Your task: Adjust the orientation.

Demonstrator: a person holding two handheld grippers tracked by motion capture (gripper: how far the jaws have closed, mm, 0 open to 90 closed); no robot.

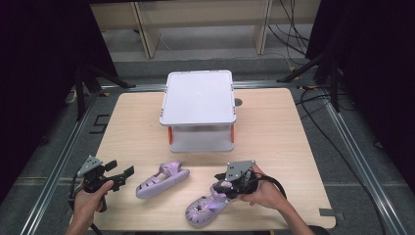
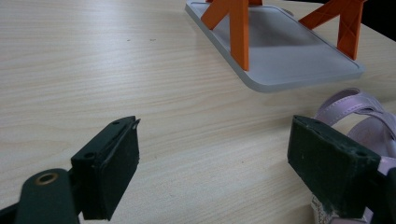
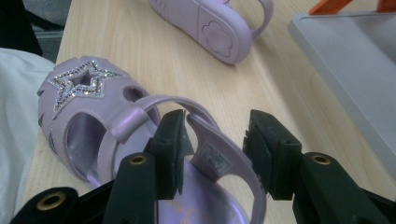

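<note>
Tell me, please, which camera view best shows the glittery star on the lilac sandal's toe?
The right gripper view: the star on the sandal is close and sharp. The high view shows it tiny at the toe; the left gripper view catches the other sandal's straps.

The two-tier rack [image 1: 198, 110] stands at the middle of the surface [image 1: 274, 132] toward its far edge, blocking a straight reach there. Bare wood runs along the left and right edges beside it. Near the front edge, two purple sandals [image 1: 162, 179] [image 1: 208, 208] lie apart, with a gap between them and open room between rack and sandals.
</note>
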